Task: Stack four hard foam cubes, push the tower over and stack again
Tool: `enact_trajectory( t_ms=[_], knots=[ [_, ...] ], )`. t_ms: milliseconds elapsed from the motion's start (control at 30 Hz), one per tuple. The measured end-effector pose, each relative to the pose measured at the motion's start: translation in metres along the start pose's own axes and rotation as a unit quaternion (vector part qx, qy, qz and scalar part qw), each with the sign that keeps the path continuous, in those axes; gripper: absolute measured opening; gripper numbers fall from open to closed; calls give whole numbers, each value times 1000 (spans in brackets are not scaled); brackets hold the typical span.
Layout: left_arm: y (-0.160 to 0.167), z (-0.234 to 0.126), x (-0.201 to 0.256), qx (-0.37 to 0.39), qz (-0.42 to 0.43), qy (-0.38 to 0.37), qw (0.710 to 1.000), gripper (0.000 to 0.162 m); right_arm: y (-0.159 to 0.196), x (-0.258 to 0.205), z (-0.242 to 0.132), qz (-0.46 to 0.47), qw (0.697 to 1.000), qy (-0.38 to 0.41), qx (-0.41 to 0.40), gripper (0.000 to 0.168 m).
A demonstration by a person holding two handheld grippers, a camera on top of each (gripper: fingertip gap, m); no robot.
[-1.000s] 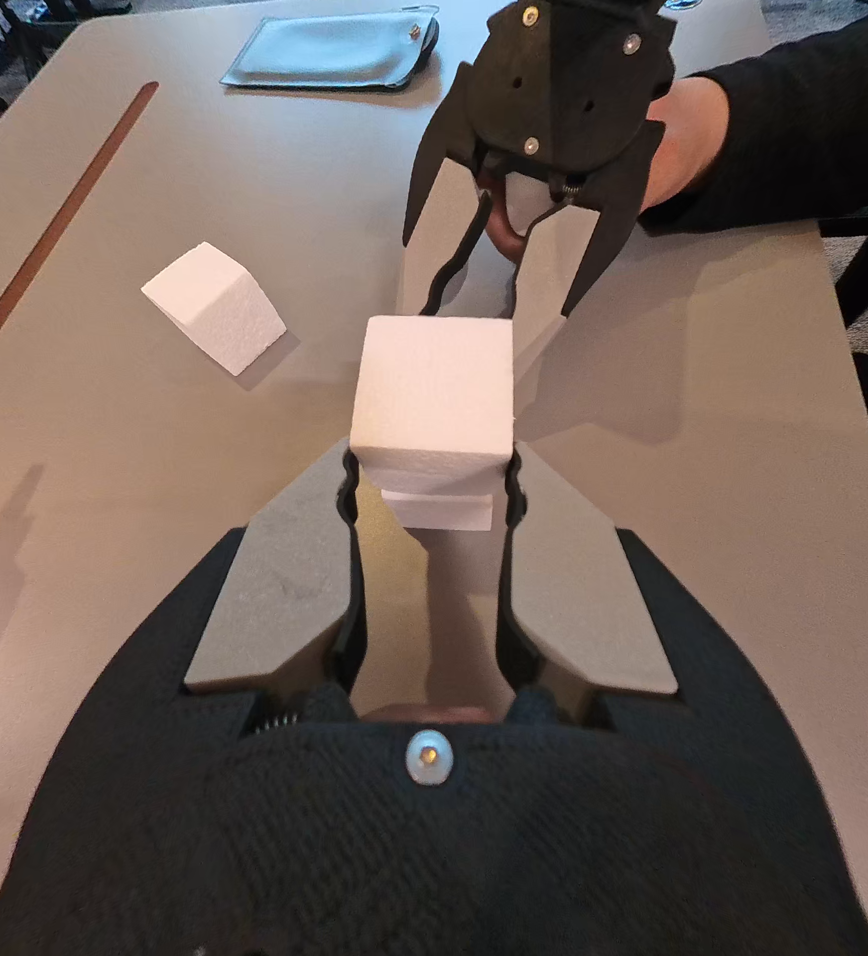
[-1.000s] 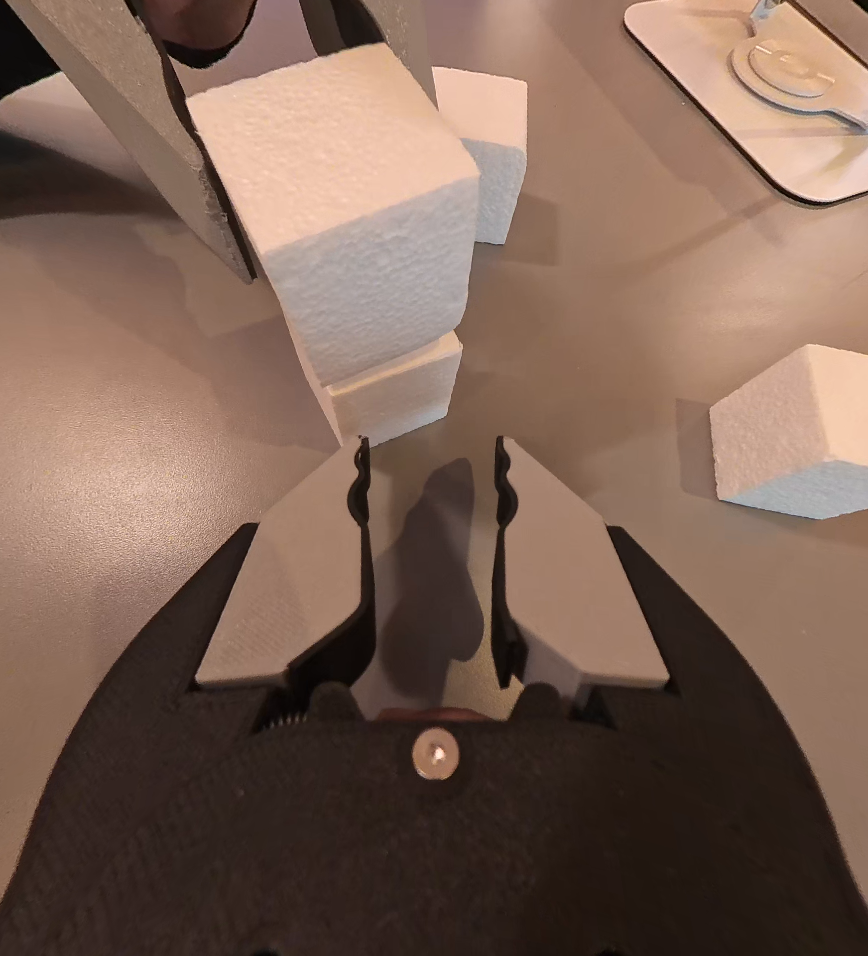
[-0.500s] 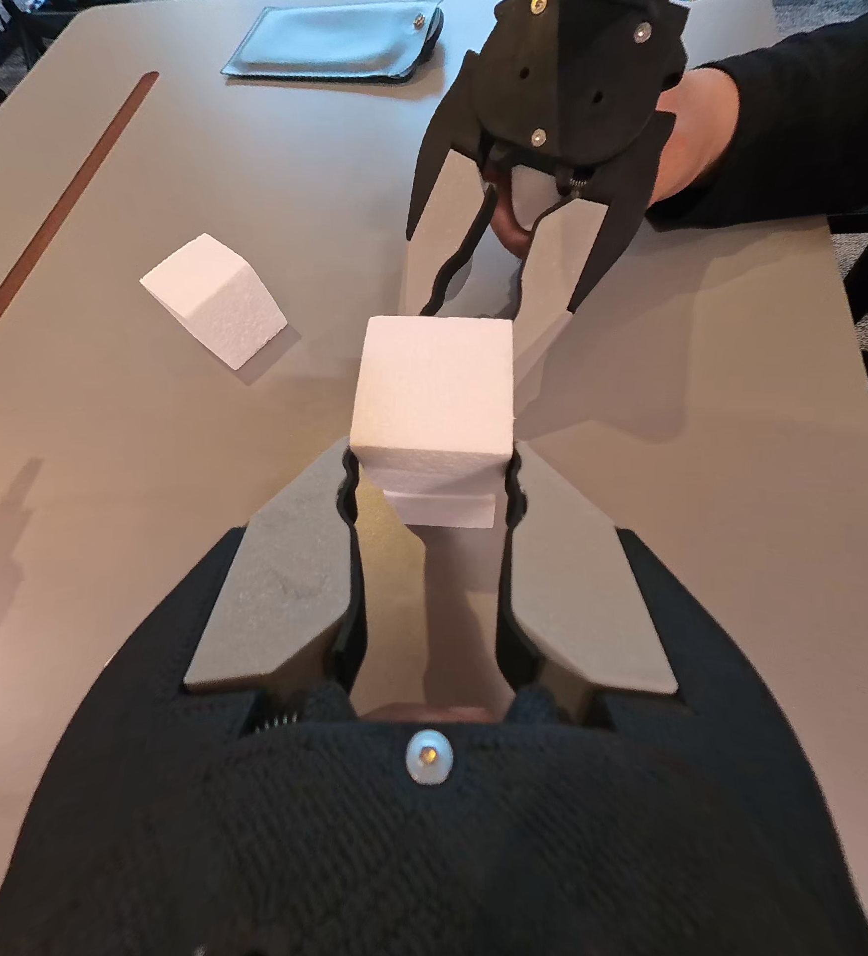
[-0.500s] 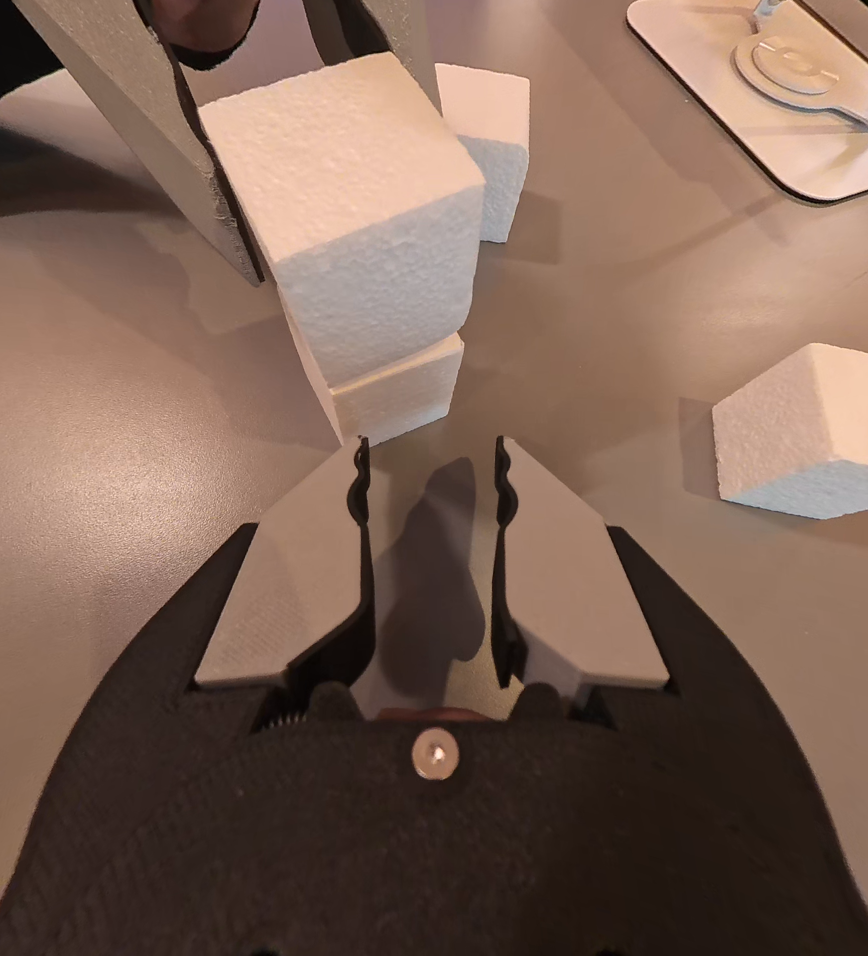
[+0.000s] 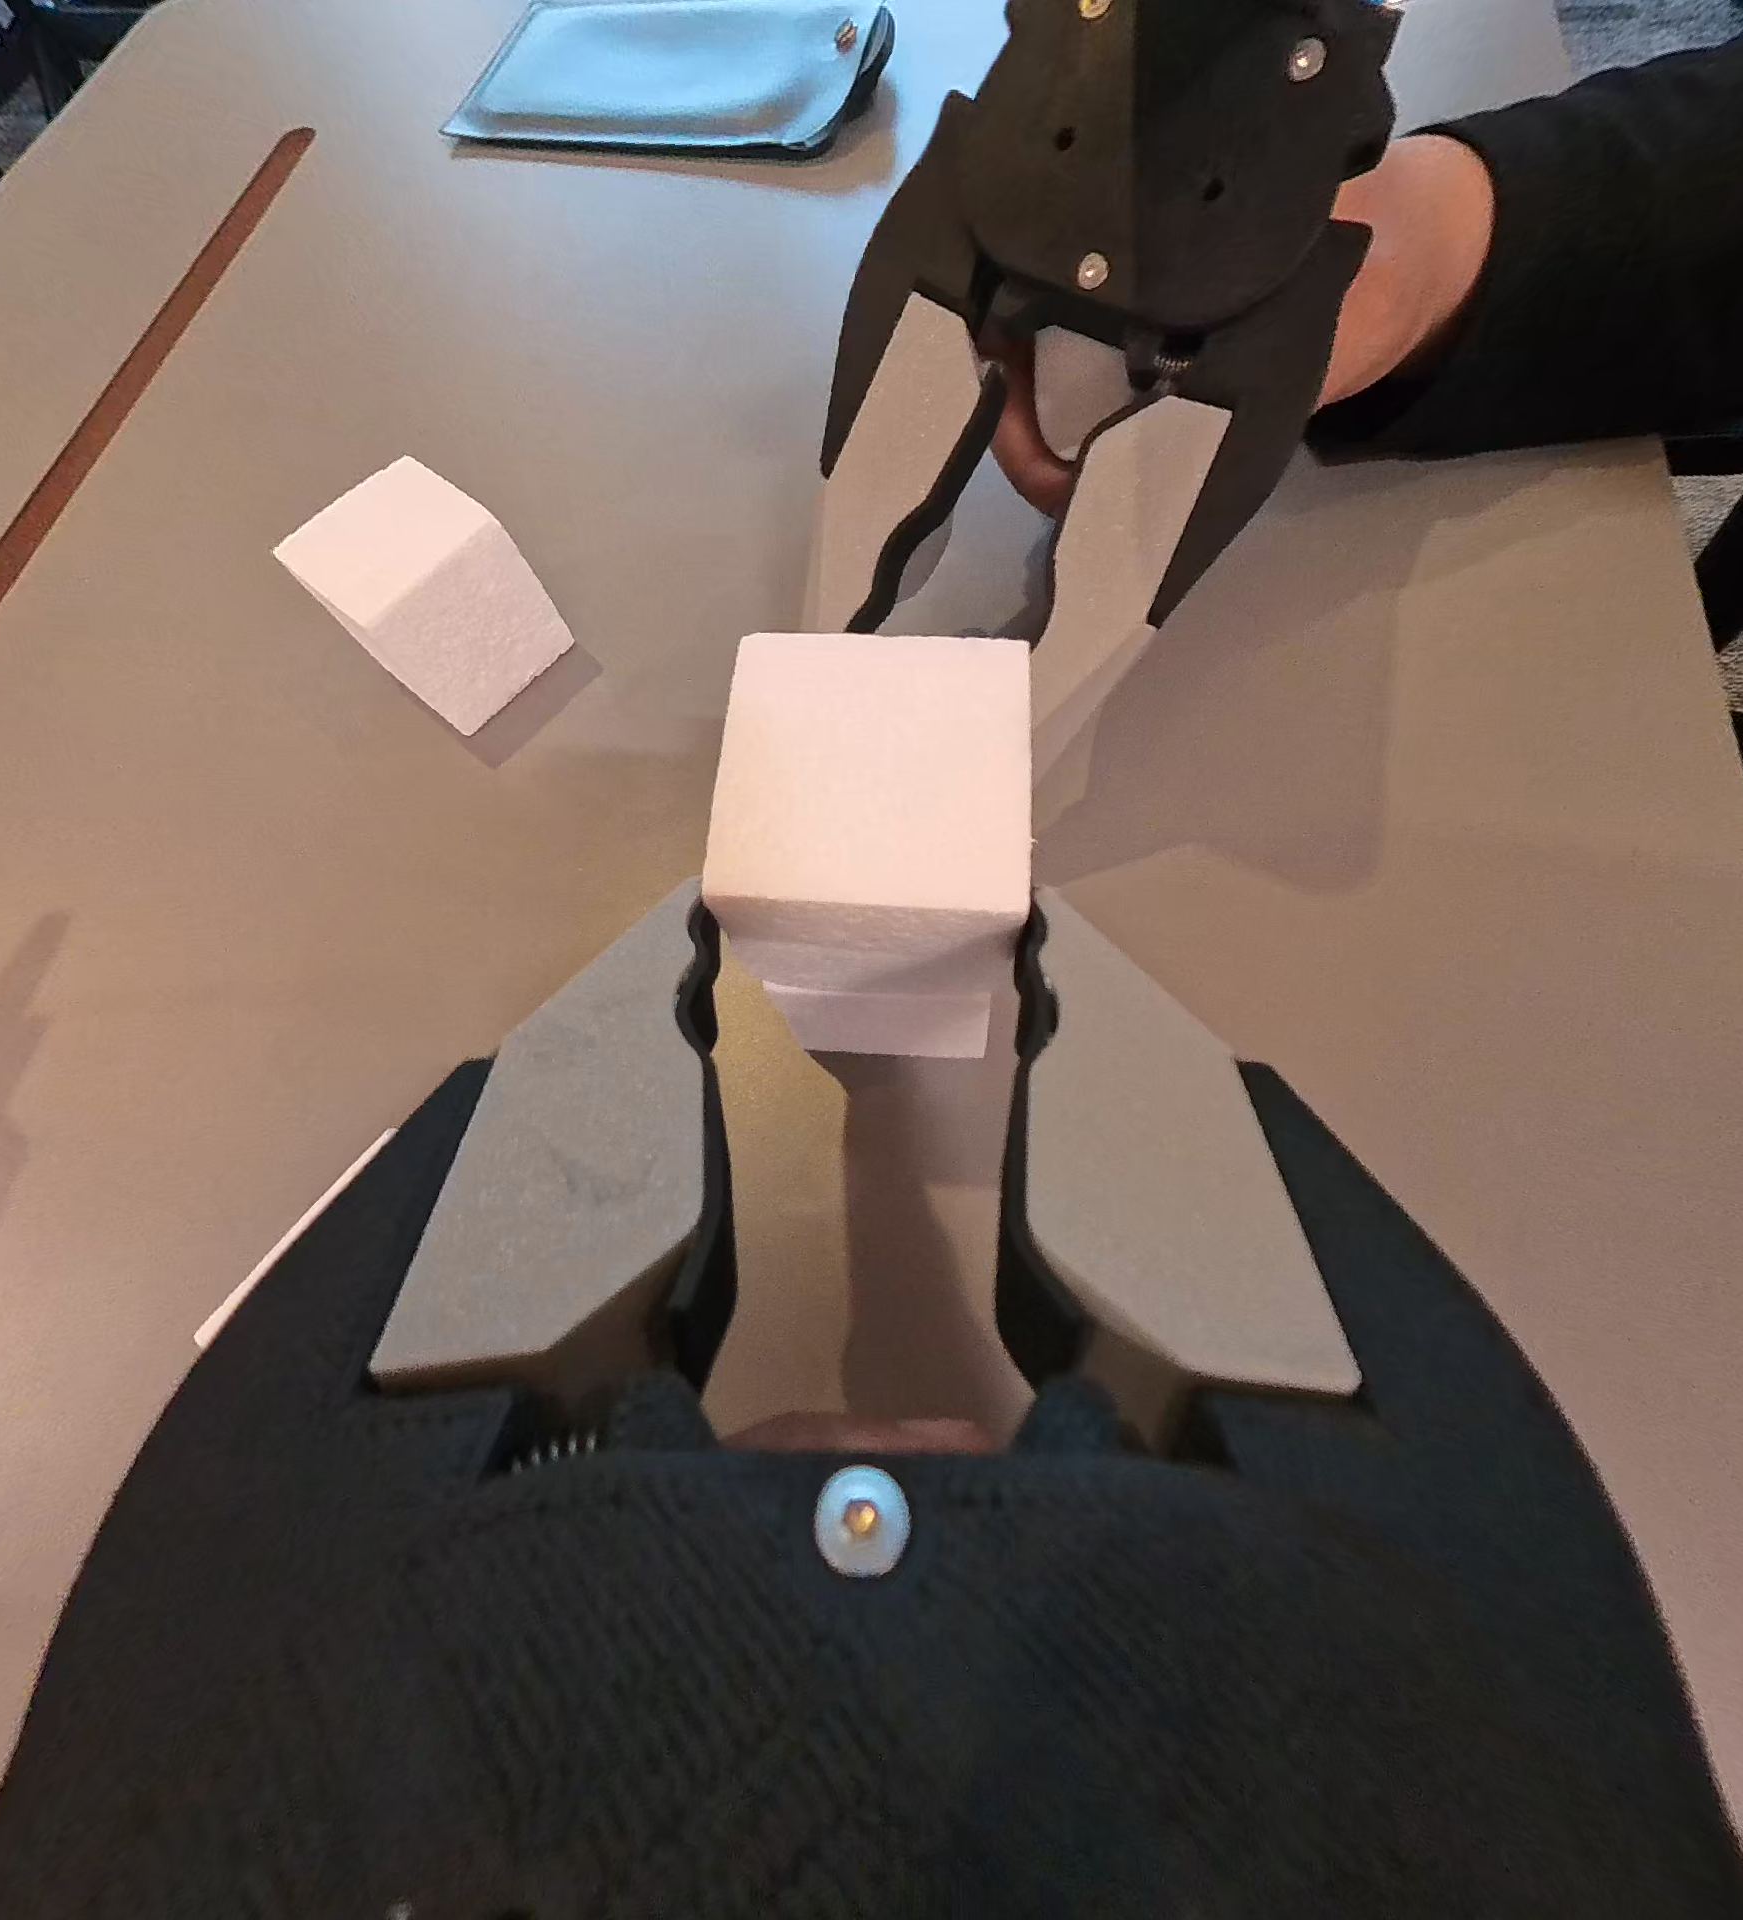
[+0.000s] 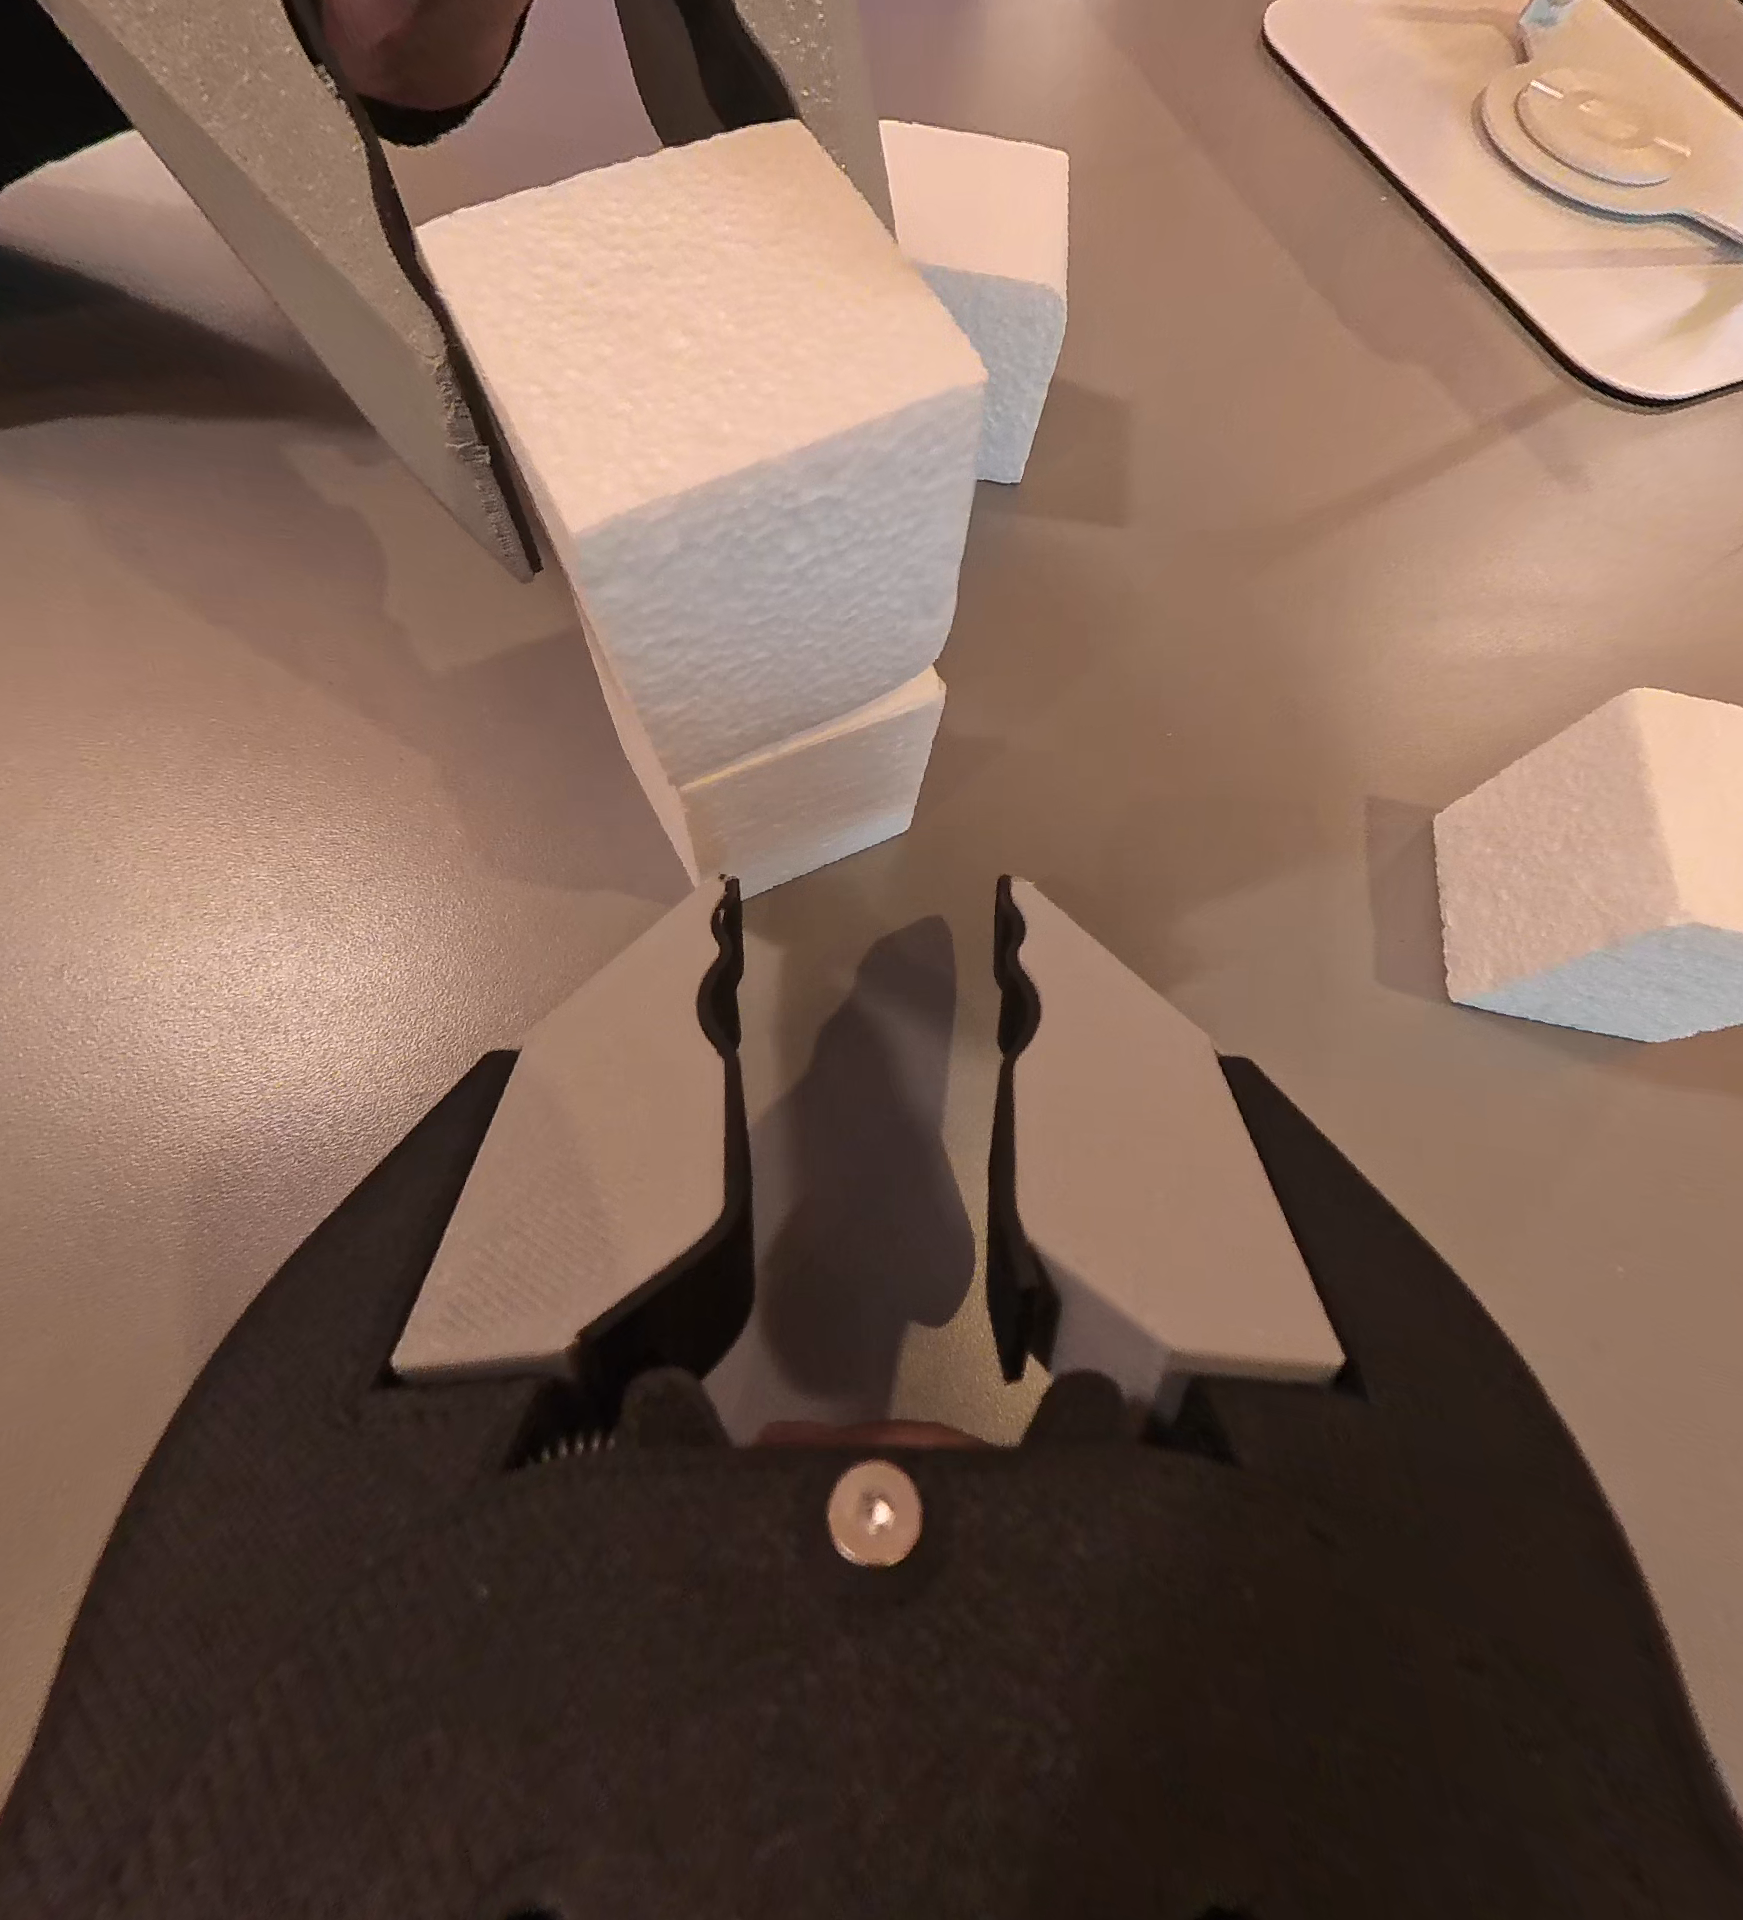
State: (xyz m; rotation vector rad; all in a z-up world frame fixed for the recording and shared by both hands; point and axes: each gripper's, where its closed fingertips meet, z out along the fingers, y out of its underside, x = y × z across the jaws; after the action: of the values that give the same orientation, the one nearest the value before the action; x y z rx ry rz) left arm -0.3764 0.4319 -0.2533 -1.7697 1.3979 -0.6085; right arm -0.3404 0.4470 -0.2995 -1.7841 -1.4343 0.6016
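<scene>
My left gripper [image 5: 867,925] is shut on a white foam cube [image 5: 872,769], which sits on top of a second cube [image 5: 888,1023] on the grey table [image 5: 1366,1039]. In the right wrist view the left gripper's fingers [image 6: 399,343] flank this top cube [image 6: 721,416] above the lower cube [image 6: 805,800]. My right gripper [image 6: 867,904] is open and empty, just short of the stack; it also shows in the left wrist view [image 5: 992,592], beyond the stack. A third cube [image 5: 425,592] lies loose on the left, also seen in the right wrist view [image 6: 1636,873]. A fourth cube [image 6: 992,301] stands behind the stack.
A dark flat pouch [image 5: 680,73] lies at the far end of the table. A white flat stand base [image 6: 1532,208] sits at the upper right. A brown groove [image 5: 119,395] runs along the left side. A hand and dark sleeve [image 5: 1407,281] hold the right gripper. The table edge [image 5: 1719,727] is on the right. My hands' fingertips stand some 7 cm from each other. From either gripper's tips it is about 40 cm to the brown groove [image 5: 119,395].
Almost nothing. The left gripper still holds the top cube on the lower one. The right gripper has shifted back very slightly and stays open.
</scene>
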Motion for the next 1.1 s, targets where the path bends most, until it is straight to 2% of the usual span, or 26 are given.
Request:
enact_trajectory(
  t_ms=[200, 500, 633, 767, 900, 1000, 1100],
  knots=[
    [2, 1, 0, -3, -5, -1, 1000, 57, 0, 0, 0, -1, 1000, 0, -1, 46],
    [-1, -1, -1, 5, -21, 1, 1000, 73, 0, 1, -1, -3, 1000, 2, 0, 46],
    [-9, -11, -5, 34, -31, -3, 999, 80, -4, 9, -8, 2, 1000, 14, 17, 51],
    [-32, -34, -20, 120, -61, -25, 991, 88, -20, 48, -33, 29, 990, 103, 88, 62],
    [-56, -69, -46, 239, -110, -65, 963, 90, -12, 85, -50, 60, 979, 164, 108, 70],
    [-48, -88, -76, 258, -156, -139, 943, 78, 7, 111, -42, 73, 976, 190, 76, 74],
    [-29, -94, -97, 242, -205, -183, 931, 78, 18, 133, -27, 77, 977, 194, 38, 76]
  ],
)
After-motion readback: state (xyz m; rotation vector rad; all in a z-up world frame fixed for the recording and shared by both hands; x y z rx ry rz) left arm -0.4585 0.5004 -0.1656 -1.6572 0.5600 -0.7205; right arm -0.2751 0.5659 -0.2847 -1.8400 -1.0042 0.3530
